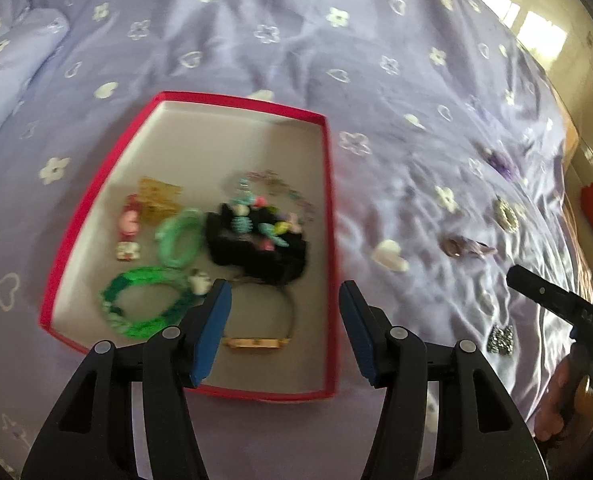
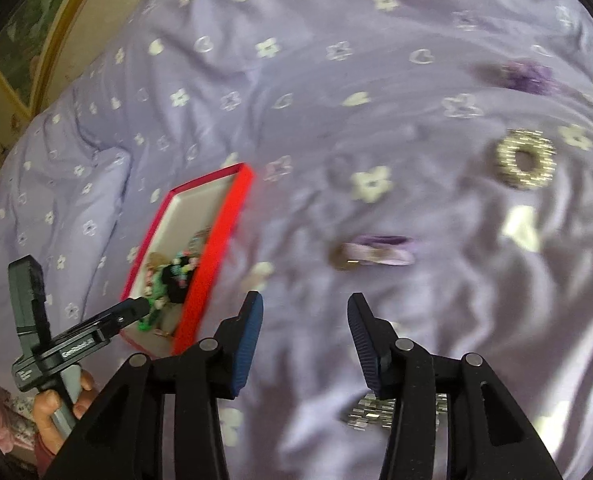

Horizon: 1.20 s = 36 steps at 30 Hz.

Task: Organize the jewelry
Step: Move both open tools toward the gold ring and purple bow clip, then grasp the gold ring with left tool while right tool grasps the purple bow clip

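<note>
A red box point(image 1: 328, 200) with a white inside lies on the lilac bedspread. It holds two green bracelets point(image 1: 148, 308), a black scrunchie point(image 1: 256, 256) under coloured beads, a gold bar bracelet point(image 1: 252, 342) and a gold clip point(image 1: 158, 198). My left gripper point(image 1: 284, 300) hangs open over the box's near end with nothing between its fingers. My right gripper point(image 2: 305, 308) is open and empty above the bedspread, to the right of the box point(image 2: 216, 240). A purple hair clip point(image 2: 376, 254) lies just beyond its tips. A silver sparkly piece point(image 2: 372, 416) lies under its right finger.
Farther right on the bed are a pale beaded ring point(image 2: 526, 160) and a purple flower piece point(image 2: 528, 74). A hand point(image 2: 56, 404) holds the left gripper's handle at the lower left. The bed's edge and a wooden frame point(image 1: 572, 140) run along the right.
</note>
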{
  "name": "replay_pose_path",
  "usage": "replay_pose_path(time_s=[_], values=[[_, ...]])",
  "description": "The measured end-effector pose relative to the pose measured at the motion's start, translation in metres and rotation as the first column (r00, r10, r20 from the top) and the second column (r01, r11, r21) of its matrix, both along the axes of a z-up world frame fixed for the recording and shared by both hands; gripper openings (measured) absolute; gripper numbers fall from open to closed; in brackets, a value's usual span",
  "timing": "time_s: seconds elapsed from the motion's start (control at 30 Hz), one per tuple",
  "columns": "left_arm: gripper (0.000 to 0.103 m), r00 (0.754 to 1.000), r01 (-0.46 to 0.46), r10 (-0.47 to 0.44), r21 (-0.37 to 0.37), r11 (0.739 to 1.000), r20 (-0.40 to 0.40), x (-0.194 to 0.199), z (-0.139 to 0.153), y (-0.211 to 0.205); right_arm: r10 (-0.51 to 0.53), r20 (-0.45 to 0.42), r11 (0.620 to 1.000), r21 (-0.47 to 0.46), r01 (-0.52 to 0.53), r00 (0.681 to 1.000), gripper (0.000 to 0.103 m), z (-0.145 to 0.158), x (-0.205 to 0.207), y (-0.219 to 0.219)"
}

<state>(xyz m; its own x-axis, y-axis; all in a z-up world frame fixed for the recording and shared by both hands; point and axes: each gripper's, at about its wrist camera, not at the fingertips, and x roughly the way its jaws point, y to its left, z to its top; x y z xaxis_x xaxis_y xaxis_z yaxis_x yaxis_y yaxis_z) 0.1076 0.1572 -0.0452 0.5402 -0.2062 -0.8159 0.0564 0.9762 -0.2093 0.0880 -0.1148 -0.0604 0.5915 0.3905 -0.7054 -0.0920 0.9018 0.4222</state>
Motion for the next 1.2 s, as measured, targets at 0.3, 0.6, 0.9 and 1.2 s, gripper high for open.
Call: replay_pose_path(time_s=[0.3,0.6,0.9,1.2], values=[[0.056,0.995,0.095,-0.095,0.01,0.995,-0.013,0.008,-0.003,-0.042,-0.036,-0.004,0.998,-0.053,0.036,0.999,0.047,-0.016,0.018,-0.029],[0.057,0.981,0.191,-0.191,0.025,0.981,-0.027,0.021,-0.011,-0.082,0.026,-0.045,0.995,-0.097,-0.03,0.999,0.042,-0.037,0.056,-0.024],[0.057,0.953,0.304,-0.303,0.027,0.952,-0.026,0.032,-0.018,-0.131,0.006,-0.015,0.998,-0.055,-0.007,1.0,0.011,-0.027,0.046,-0.037],[0.057,0.933,0.359,-0.359,0.053,0.932,-0.016,0.051,-0.031,-0.181,-0.075,0.003,0.997,0.005,0.075,0.997,0.011,-0.012,0.009,-0.076]])
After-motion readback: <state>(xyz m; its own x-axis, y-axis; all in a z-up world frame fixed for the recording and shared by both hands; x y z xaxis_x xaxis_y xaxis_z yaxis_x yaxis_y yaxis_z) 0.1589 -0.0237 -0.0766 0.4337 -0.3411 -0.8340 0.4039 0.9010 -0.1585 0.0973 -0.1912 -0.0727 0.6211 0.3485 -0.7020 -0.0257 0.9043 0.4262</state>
